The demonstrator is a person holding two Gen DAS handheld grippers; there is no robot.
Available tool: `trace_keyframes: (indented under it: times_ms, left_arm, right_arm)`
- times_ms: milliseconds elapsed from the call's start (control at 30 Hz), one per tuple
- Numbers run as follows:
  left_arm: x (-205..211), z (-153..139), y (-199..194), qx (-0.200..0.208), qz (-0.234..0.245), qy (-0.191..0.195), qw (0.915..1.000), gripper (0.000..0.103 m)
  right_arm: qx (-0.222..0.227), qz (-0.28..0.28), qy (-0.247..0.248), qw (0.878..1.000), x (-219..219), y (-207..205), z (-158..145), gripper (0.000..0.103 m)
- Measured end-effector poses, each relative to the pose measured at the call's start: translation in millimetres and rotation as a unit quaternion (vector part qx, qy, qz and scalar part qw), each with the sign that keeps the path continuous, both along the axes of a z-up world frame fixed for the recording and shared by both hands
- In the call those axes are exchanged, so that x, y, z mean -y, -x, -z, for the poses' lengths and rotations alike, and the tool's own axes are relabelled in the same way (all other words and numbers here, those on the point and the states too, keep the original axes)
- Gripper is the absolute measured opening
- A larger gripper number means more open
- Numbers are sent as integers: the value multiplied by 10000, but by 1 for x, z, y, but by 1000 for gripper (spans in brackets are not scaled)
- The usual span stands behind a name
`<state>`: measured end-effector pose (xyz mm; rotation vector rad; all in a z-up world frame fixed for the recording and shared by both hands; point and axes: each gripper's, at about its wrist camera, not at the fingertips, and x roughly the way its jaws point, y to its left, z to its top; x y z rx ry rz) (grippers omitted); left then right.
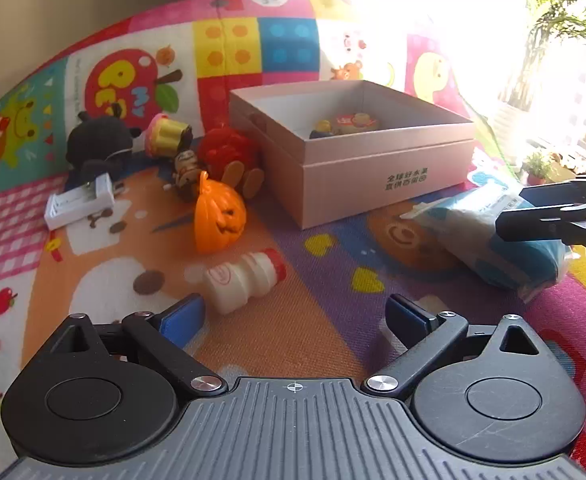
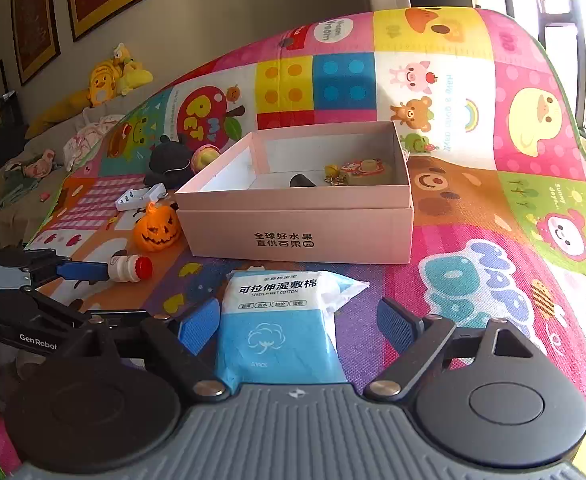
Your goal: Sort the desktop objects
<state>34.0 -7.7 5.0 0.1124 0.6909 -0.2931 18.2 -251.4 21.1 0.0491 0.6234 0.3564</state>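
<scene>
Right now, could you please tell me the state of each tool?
Left tool: open, holding nothing; the small white bottle lies just ahead.
Right tool: open, astride the wet cotton pack, pads not pressing it.

- The left gripper (image 1: 293,320) pointed downward at a slant, and its two blue-padded fingers (image 1: 183,318) stood wide apart with nothing between them.
- The right gripper (image 2: 299,322) also tilted downward; its jaws were wide, and the blue pads (image 2: 199,324) pressed on nothing.
- In the right wrist view the left gripper came in from the left edge, beside the right one.
</scene>
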Motion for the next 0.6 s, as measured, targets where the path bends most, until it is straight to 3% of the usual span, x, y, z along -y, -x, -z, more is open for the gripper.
trace_keyframes:
  times_ms: [200,433,600]
  left_arm:
    - [-14,1,-7,-214,-600,289,9976,103]
    - [-7,1,-9,-319,-565,12,9979,103]
    - [-14,-7,-7,-166,-1045,462,9933,103]
  right_arm:
    - [-65,38,57,10000,-5,1,2,90]
    - [-201,-44,-25,9998,-8,3,7,95]
    - [-340,-16,36,9994,-11,-1,15,95]
